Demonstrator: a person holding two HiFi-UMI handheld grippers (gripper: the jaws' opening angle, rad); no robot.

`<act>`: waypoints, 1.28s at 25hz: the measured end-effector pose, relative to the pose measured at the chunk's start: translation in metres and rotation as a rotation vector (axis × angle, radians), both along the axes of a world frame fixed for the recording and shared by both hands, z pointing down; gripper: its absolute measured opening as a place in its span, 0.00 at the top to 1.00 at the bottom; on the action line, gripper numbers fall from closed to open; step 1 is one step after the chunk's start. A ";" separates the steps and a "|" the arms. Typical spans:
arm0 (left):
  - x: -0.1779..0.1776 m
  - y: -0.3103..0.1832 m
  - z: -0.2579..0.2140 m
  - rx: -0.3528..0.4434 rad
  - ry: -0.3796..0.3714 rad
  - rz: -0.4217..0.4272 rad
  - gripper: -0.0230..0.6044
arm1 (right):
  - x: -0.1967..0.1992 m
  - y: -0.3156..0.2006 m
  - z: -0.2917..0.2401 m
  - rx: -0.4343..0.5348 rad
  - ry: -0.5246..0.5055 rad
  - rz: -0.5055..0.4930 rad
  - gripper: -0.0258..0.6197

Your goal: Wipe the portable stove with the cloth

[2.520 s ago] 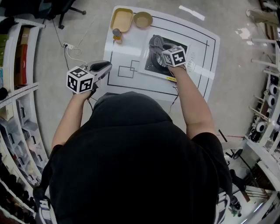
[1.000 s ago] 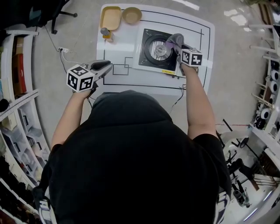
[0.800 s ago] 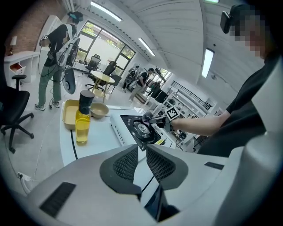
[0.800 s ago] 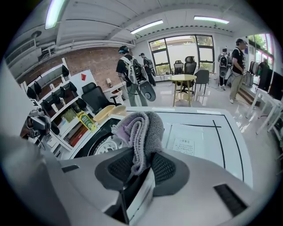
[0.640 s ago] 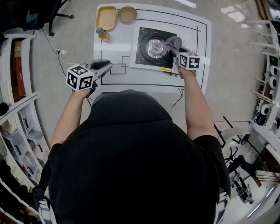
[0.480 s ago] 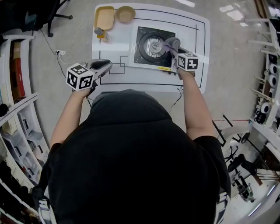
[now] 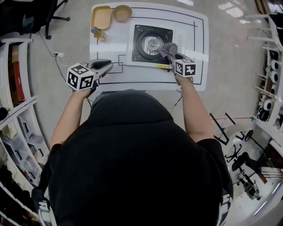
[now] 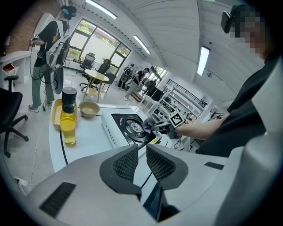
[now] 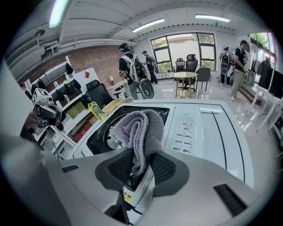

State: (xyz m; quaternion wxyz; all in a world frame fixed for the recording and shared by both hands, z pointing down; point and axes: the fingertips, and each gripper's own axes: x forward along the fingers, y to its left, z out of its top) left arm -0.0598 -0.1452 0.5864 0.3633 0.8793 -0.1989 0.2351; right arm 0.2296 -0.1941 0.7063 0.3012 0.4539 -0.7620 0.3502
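The portable stove (image 7: 146, 42), white with a black top and round burner, sits on the white table (image 7: 194, 66). My right gripper (image 7: 171, 56) is shut on a bunched grey-lilac cloth (image 7: 168, 48), which rests on the stove's near right part beside the burner. In the right gripper view the cloth (image 9: 142, 126) stands up between the jaws of the right gripper (image 9: 140, 164), over the stove's (image 9: 101, 137) black top. My left gripper (image 7: 107, 66) hovers by the table's near left edge. Its pads (image 8: 126, 162) are close together with nothing between them.
An oil bottle (image 7: 94, 32), a yellow tray (image 7: 101, 16) and a tan bowl (image 7: 121, 12) stand at the table's far left. Shelves run along both sides of the floor. People and chairs stand far behind in the right gripper view.
My right gripper has dragged the cloth from over the burner to its right side, then back toward me along the stove's right part. The left gripper has stayed put.
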 end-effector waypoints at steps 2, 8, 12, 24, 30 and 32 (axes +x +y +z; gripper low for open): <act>0.002 0.003 -0.001 0.001 0.002 0.005 0.84 | -0.002 0.008 -0.001 -0.001 -0.002 -0.003 0.77; 0.006 0.012 -0.002 0.000 0.006 0.014 0.84 | -0.012 0.026 -0.001 -0.004 -0.006 -0.019 0.77; 0.006 0.016 -0.002 -0.002 0.005 0.017 0.84 | -0.021 0.035 -0.003 0.011 0.026 -0.061 0.77; 0.012 0.022 -0.004 0.001 0.011 0.026 0.84 | -0.054 0.047 -0.004 0.031 0.055 -0.171 0.77; 0.008 0.025 -0.005 0.005 0.010 0.015 0.84 | -0.056 0.050 -0.004 0.028 0.044 -0.170 0.77; 0.007 0.026 -0.006 0.007 0.011 0.013 0.84 | -0.057 0.049 -0.005 0.031 0.047 -0.170 0.77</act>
